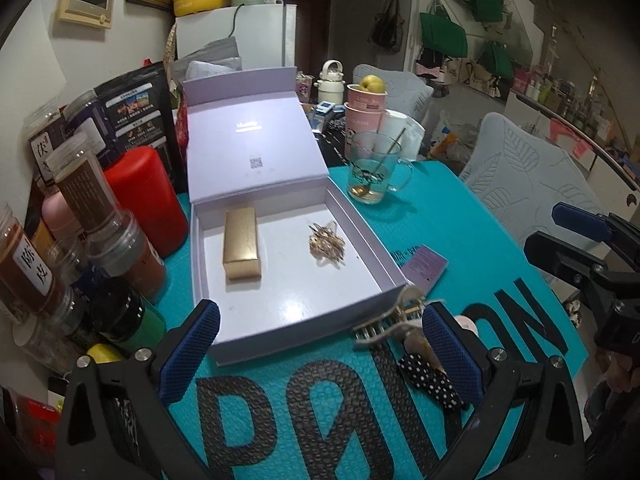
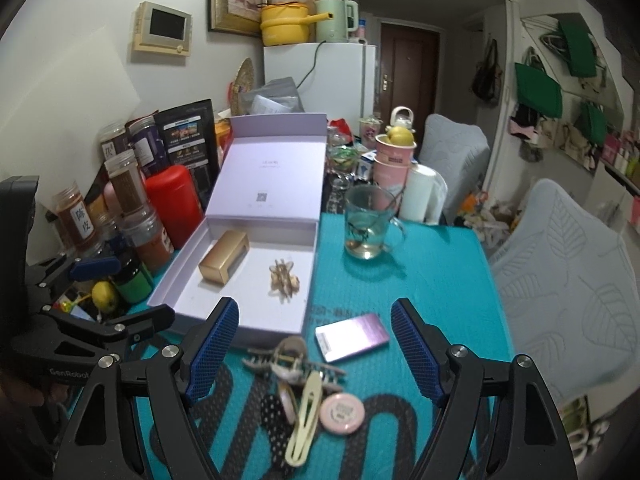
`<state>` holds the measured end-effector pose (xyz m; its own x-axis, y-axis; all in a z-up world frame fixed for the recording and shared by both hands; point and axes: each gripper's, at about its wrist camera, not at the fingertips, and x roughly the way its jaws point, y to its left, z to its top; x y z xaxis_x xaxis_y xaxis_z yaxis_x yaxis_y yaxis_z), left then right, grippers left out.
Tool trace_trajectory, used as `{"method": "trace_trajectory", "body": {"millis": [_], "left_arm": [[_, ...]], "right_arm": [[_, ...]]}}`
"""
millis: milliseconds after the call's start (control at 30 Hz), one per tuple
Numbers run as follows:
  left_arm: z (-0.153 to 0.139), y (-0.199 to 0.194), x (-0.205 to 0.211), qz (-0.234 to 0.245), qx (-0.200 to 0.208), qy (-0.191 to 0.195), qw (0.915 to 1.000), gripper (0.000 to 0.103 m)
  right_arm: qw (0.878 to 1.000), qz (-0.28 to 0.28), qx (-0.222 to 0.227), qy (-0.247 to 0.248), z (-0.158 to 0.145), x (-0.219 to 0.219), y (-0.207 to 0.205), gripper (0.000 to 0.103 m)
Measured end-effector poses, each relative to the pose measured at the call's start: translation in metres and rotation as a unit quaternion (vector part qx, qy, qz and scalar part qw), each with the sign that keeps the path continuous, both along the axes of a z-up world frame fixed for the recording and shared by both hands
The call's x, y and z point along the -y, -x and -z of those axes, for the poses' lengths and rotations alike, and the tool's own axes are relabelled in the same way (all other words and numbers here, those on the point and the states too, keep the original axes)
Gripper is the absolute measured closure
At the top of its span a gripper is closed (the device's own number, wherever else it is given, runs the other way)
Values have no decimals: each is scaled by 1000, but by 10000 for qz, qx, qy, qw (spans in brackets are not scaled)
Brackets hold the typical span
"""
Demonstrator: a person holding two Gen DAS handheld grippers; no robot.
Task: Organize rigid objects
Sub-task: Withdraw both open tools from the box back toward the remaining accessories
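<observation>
On the counter (image 2: 440,280), covered by a teal dimpled mat with black lettering, an open lavender box (image 2: 192,276) sits with its hinged lid standing back. Inside lie a gold rectangular case (image 2: 224,261), smooth and metallic, its long axis running from the box's front toward the lid, and beside it, apart, a gold wiry hair clip (image 2: 283,277).

In front of the box a loose pile lies on the mat: a beige claw clip (image 2: 288,360) with toothed jaws, its length across the view; a pale yellow snap clip (image 2: 306,420), long axis pointing toward the camera; a round pink compact (image 2: 341,411); a black polka-dot ribbon (image 1: 430,380). A flat lilac card (image 2: 352,337) lies near them.

The left gripper (image 1: 320,356) stands wide with nothing between its blue textured pads. The right gripper (image 2: 314,348) is likewise spread and empty above the pile.
</observation>
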<state>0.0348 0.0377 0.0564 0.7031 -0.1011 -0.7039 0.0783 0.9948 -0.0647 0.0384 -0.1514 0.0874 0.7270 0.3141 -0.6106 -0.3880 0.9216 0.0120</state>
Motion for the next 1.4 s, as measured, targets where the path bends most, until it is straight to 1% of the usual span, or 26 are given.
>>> {"method": "trace_trajectory", "body": {"millis": [300, 600, 733, 933, 1033, 1133, 1167, 1233, 1333, 1400], "left_arm": [[15, 17, 6, 114, -124, -4, 9999, 0], [31, 29, 4, 113, -134, -257, 9995, 0], [39, 33, 1, 103, -209, -209, 9995, 0], [52, 34, -6, 129, -439, -3, 9990, 0], [59, 34, -5, 188, -508, 30, 9985, 0], [65, 35, -5, 193, -527, 6, 9984, 0], [68, 36, -5, 203, -540, 2, 9983, 0], [71, 37, -4, 224, -544, -8, 9983, 0], [75, 40, -2, 257, -457, -146, 9985, 0], [79, 40, -2, 295, -461, -184, 9983, 0]], "right_arm": [[9993, 129, -336, -97, 25, 8, 22, 24], [9986, 48, -521, -98, 57, 2, 37, 24], [9981, 22, -603, -147, 71, 1, 42, 24], [9967, 74, -780, -235, 93, 2, 44, 24], [9951, 134, -932, -288, 105, 2, 44, 27], [9930, 177, -1108, -360, 117, 2, 41, 28], [9925, 206, -1151, -369, 120, 3, 41, 31], [9910, 257, -1250, -397, 128, 3, 40, 33], [9894, 224, -1378, -395, 139, 3, 41, 34], [9898, 174, -1377, -326, 144, 0, 44, 34]]}}
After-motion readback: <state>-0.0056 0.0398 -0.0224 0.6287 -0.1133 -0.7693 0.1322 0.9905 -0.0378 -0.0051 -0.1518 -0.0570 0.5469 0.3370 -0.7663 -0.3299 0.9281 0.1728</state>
